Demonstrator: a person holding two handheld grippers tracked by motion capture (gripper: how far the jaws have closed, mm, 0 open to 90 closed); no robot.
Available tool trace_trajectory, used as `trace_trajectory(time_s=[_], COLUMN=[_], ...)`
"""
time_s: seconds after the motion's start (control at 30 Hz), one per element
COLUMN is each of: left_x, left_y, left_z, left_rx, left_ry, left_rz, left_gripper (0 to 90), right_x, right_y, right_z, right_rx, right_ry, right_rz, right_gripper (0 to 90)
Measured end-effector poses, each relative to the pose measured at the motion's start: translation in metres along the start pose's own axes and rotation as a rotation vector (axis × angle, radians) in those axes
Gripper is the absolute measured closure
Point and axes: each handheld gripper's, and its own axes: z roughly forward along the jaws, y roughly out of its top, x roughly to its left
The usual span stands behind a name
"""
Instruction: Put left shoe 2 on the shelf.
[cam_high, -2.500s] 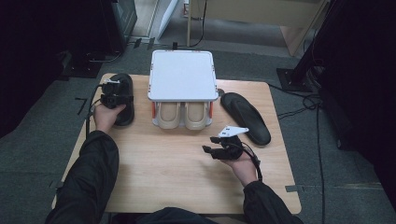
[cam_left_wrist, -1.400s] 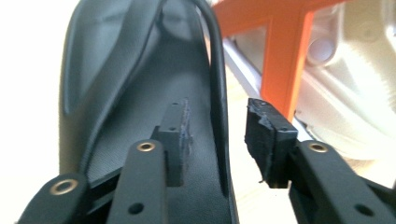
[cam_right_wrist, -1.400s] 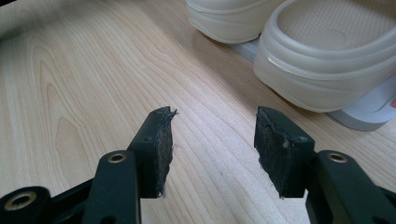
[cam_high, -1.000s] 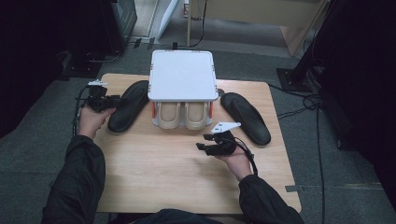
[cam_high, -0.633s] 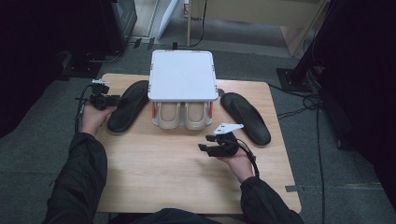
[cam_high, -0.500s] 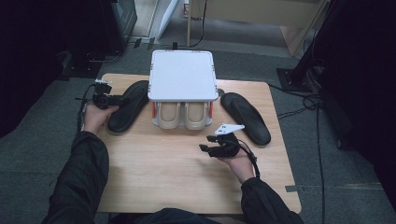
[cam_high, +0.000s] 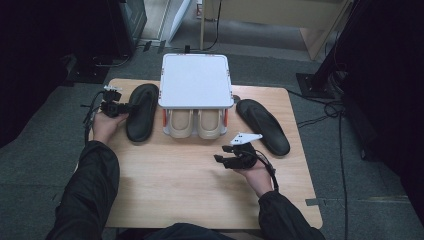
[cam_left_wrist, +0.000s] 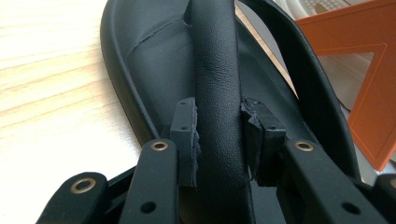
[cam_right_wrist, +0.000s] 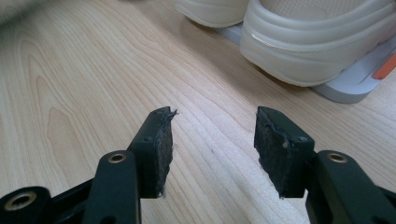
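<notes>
so the left gripper (cam_left_wrist: 218, 140) has just clamped its jaws onto the strap (cam_left_wrist: 215, 70) of the black sandal (cam_high: 141, 112) left of the shoe rack (cam_high: 195, 80), looks ready to lift, while the right gripper (cam_right_wrist: 211, 149) hangs spread over bare table (cam_right_wrist: 70, 93).

The left gripper (cam_high: 122, 107) sits just left of the white rack (cam_high: 195, 80), its jaws having just closed, pads pressing a black strap (cam_left_wrist: 217, 93). The right gripper (cam_high: 222, 160) hovers below the rack's front, jaws apart and empty, both forearms extended forward.
</notes>
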Motion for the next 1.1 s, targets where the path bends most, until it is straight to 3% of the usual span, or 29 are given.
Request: trace_trajectory(time_s=[0.5,0.7,0.87,1.1], left_x=[-0.007,-0.012,-0.015,-0.024], left_y=[0.003,0.005,0.007,0.014], left_z=[-0.013,-0.025,-0.036,-0.049], left_rx=[-0.014,-0.038,-0.058,-0.059], left_ry=[-0.031,-0.035,-0.038,-0.025], left_rz=[-0.031,-0.031,-0.056,-0.042], left_gripper=[69.0,69.0,69.0,68.9], right_x=[-0.001,0.000,0.001,0.001], right_y=[0.003,0.005,0.006,0.008], right_z=[0.001,0.003,0.005,0.007], right_rx=[-0.006,-0.006,-0.002,-0.003], right_ry=[0.008,0.017,0.023,0.032], right_rz=[0.002,-0.004,-0.007,-0.003], right_gripper=[47.6,47.6,47.6,47.6])
